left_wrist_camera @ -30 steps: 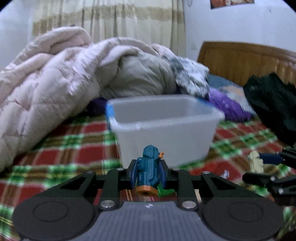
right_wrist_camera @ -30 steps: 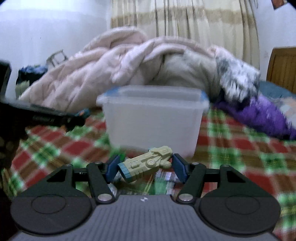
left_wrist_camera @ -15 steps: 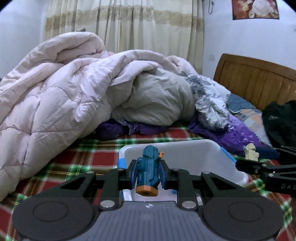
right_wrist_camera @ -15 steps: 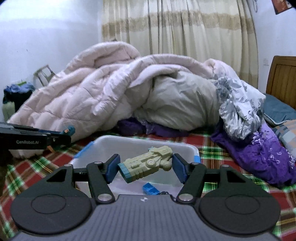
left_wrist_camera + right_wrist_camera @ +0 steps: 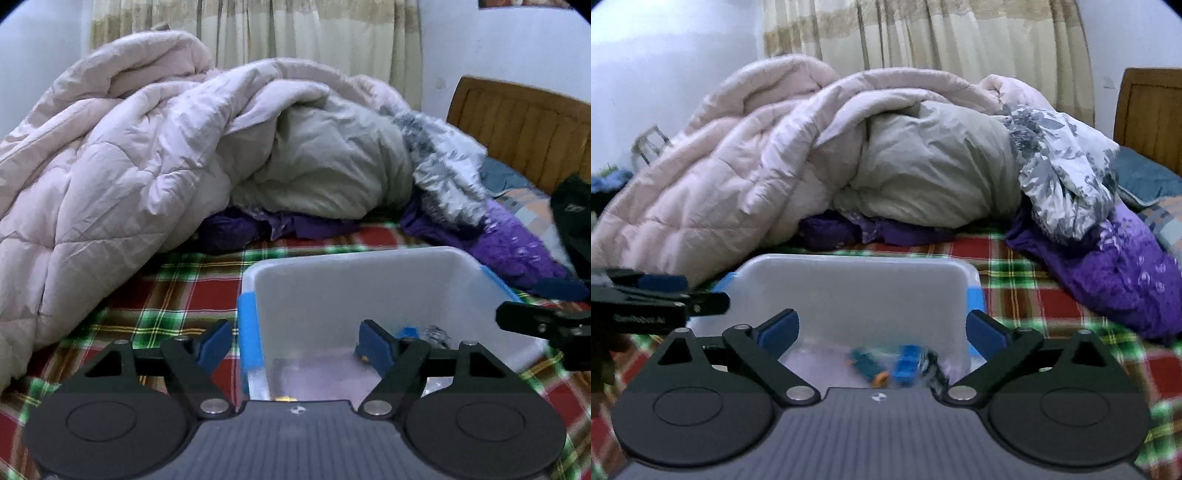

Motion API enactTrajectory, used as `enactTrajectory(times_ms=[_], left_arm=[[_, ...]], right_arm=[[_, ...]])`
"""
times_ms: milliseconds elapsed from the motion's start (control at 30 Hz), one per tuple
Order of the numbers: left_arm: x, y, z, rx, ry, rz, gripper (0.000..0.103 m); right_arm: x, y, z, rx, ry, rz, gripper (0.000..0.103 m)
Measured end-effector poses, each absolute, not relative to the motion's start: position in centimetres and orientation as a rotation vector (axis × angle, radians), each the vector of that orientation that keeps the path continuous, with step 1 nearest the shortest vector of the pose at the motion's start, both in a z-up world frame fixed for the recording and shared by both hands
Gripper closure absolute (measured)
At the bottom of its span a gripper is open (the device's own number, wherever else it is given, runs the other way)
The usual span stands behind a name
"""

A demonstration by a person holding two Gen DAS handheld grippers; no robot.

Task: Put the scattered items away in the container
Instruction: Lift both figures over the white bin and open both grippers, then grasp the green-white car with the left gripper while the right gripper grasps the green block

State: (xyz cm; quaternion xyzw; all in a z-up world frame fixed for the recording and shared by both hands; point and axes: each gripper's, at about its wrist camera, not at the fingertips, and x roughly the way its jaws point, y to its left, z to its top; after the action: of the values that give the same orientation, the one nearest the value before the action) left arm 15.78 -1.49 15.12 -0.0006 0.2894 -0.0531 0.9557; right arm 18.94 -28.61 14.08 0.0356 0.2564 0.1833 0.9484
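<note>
A translucent white bin (image 5: 369, 258) with blue clips sits on the plaid bed sheet. My left gripper (image 5: 295, 339) hangs over the bin's left rim, its jaws opening with nothing between them. My right gripper (image 5: 882, 330) hovers above the bin (image 5: 849, 262), jaws also opening and empty. On the bin floor lie a teal toy figure (image 5: 866, 363) with orange tips, a blue piece (image 5: 908, 363) and a dark piece (image 5: 931, 363), all blurred. The blue piece (image 5: 408, 330) also shows in the left wrist view. Each gripper sees the other at its frame edge.
A heap of pink quilt (image 5: 110, 166) and grey duvet (image 5: 332, 166) rises behind the bin. Purple clothing (image 5: 1108, 266) and a floral cloth (image 5: 1063, 173) lie at the right, with a wooden headboard (image 5: 524, 125) and a dark garment (image 5: 572, 221) beyond. Plaid sheet (image 5: 166, 295) lies left of the bin.
Both grippers came forward over the bin and spread their jaws. The teal figure left the left gripper and the cream toy left the right one; the teal figure now lies in the bin.
</note>
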Motion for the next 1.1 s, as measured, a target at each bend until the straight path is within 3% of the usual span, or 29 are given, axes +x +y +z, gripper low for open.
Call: enactTrajectory(times_ms=[100,200,400,500,567,733,1100], left_arm=[[11.1,-0.3,14.0,-0.121,0.547,-0.205,0.022],[6.6,0.6,10.4,-0.254,0.541,-0.282,0.018],[3.5,-3.6,6.0,0.034,0.794,-0.144,0.019],[3.2,-6.0,6.5,0.21,0.839,-0.071,0.019],[2.0,-6.4,7.1,0.259,0.763,-0.034,0.019],[0.8,-5.9,6.3,0.111,0.775,-0.149,0.019],[1.5,-7.4,1.6,0.115,0.787,-0.155,0.019]], right_arm=[[13.6,-29.3,13.0,0.06,0.433,0.396,0.0],[9.1,-29.6,10.0,-0.001,0.458,0.388,0.0],[4.8,-30.7,5.1,0.042,0.553,0.353,0.0],[4.0,-31.0,3.8,0.075,0.582,0.341,0.0],[3.8,-30.7,3.6,0.068,0.588,0.358,0.0],[2.7,-30.2,4.0,0.01,0.545,0.388,0.0],[3.8,-31.6,2.9,-0.016,0.594,0.34,0.0]])
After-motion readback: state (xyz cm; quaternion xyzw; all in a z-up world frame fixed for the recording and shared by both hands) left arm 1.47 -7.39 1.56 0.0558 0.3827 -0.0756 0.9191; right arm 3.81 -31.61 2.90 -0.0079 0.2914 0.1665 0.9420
